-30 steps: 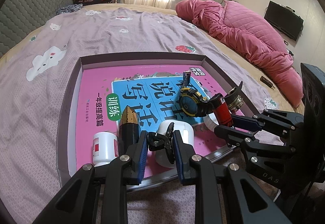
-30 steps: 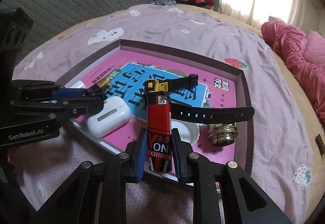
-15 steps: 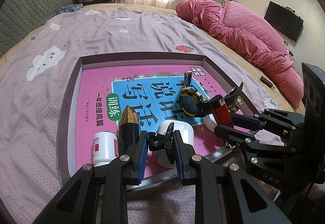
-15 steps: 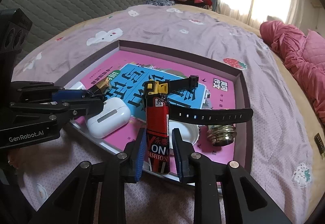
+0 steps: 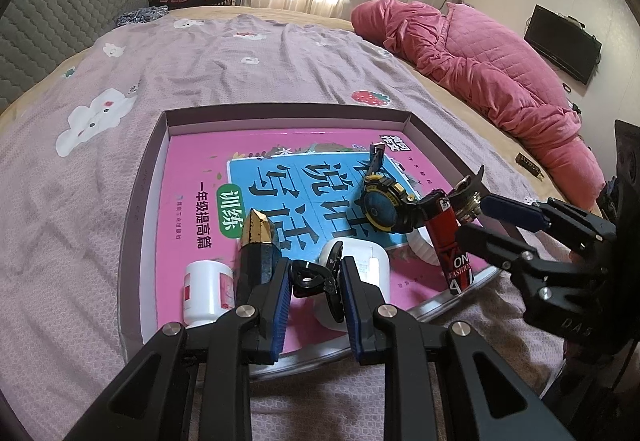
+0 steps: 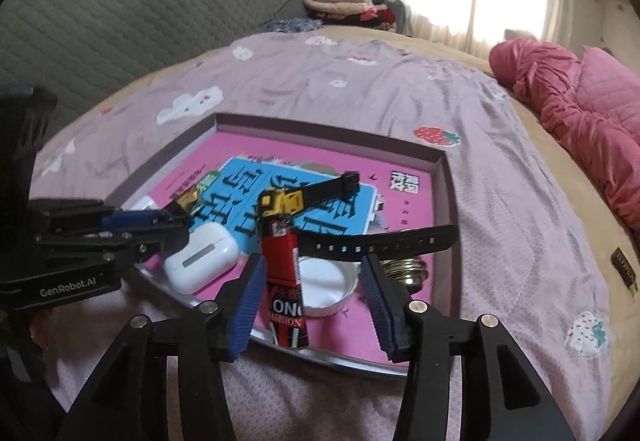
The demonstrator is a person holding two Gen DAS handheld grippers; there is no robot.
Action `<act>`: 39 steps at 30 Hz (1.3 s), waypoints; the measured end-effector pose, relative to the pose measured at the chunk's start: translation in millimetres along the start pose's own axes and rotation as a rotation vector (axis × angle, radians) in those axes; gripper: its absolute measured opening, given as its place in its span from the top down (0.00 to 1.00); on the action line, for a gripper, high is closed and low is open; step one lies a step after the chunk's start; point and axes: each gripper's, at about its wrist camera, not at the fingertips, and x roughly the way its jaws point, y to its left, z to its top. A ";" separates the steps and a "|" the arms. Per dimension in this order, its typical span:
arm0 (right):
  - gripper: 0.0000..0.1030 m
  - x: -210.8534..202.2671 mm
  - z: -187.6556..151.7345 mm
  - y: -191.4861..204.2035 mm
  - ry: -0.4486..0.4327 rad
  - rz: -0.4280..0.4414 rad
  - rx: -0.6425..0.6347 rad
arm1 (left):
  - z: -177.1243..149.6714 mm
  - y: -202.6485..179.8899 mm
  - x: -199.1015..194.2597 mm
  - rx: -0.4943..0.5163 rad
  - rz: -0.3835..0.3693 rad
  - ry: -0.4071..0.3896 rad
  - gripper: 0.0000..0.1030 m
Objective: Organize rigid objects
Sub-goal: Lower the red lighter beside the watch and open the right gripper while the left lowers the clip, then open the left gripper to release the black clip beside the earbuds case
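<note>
My right gripper [image 6: 312, 291] has just been opening, releasing the red plastic lighter [image 6: 283, 273] between its fingers into the tray. My left gripper [image 5: 314, 281] pinches a small black hair clip [image 5: 316, 275], ready for placing.

- Left tool [image 5: 314, 291]: matte black linkage arms filling the lower frame of the left wrist view; ribbed blue pads [image 5: 280, 305] on the inner faces; round silver screw heads at the pivots.
- Same tool at left edge of the right wrist view [image 6: 120, 229]: white lettering "GenRobot.AI" on its black body.
- Right tool [image 6: 316, 301]: same build, black arms, ribbed blue pads [image 6: 248, 305], silver screws.
- Right tool at right edge of the left wrist view [image 5: 492, 221]: embossed "DAS" lettering, partly cut off.
</note>
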 end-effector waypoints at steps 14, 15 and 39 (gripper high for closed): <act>0.49 -0.7 -0.4 -6.5 -0.001 -0.014 0.039 | -0.7 -2.2 0.1 -0.009 -0.053 0.015 0.76; 0.49 -1.0 -0.4 -6.3 -0.002 -0.017 0.040 | -1.0 -3.5 0.0 -0.005 -0.056 0.015 0.76; 0.48 -2.1 -0.3 -9.8 -0.007 -0.019 0.049 | 0.5 -4.6 1.9 0.008 -0.039 0.016 0.63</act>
